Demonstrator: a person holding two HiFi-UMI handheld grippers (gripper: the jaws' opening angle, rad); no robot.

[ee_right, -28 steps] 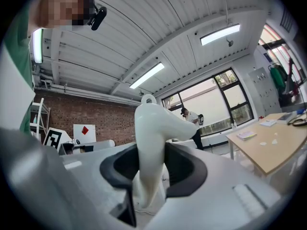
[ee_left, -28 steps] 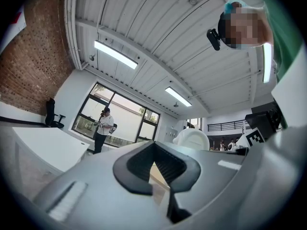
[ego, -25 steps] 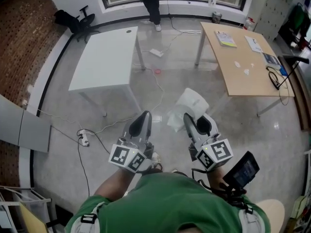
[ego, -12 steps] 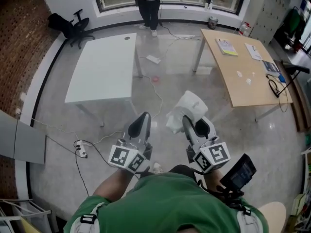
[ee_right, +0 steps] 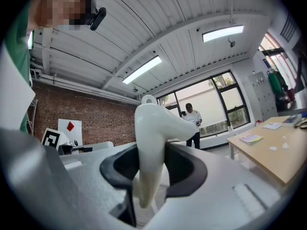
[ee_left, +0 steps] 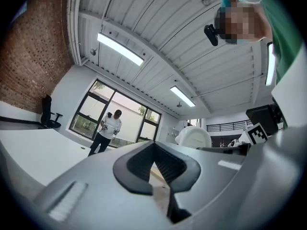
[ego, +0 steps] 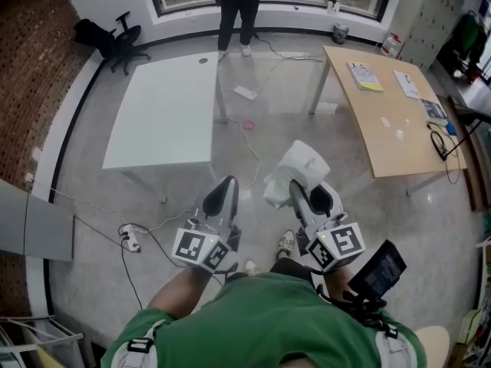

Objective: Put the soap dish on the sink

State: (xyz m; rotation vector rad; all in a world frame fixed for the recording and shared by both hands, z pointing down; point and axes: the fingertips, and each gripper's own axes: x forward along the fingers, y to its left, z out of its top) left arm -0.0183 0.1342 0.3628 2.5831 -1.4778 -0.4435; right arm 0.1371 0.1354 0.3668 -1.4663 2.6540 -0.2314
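Far left in the head view: a black office chair [ego: 123, 31] by the brick wall. Beside it, a white table [ego: 165, 106] on the grey floor. Near its front leg, a power strip [ego: 132, 222] with a trailing cable.

Next, the left gripper [ego: 225, 186], held out roughly level in front of a green-shirted torso, marker cube [ego: 202, 249] at its rear. In the left gripper view, jaws together at the tips, black pads [ee_left: 133, 168] meeting in a point with nothing between them. Just a sliver of pale wood seen through the slit lower down.

Beyond, by the window: a person [ego: 239, 6] in a white top and dark trousers.

Right of centre, the right gripper [ego: 308, 194], side by side with the left and clamped on the soap dish [ego: 301, 167]. White, glossy and curved, gripped by its lower part and projecting ahead past the fingertips. Carried in the air over the floor, well apart from both tables. In the right gripper view, pads pressed to either side of the dish, its bulk rising above the jaws and bulging to the right. Second marker cube [ego: 337, 244] at this gripper's rear, and a dark screen device [ego: 381, 269] just beside it.

Far right: a wooden table [ego: 387, 121] carrying a yellow-green book [ego: 363, 76], papers and dark cables.
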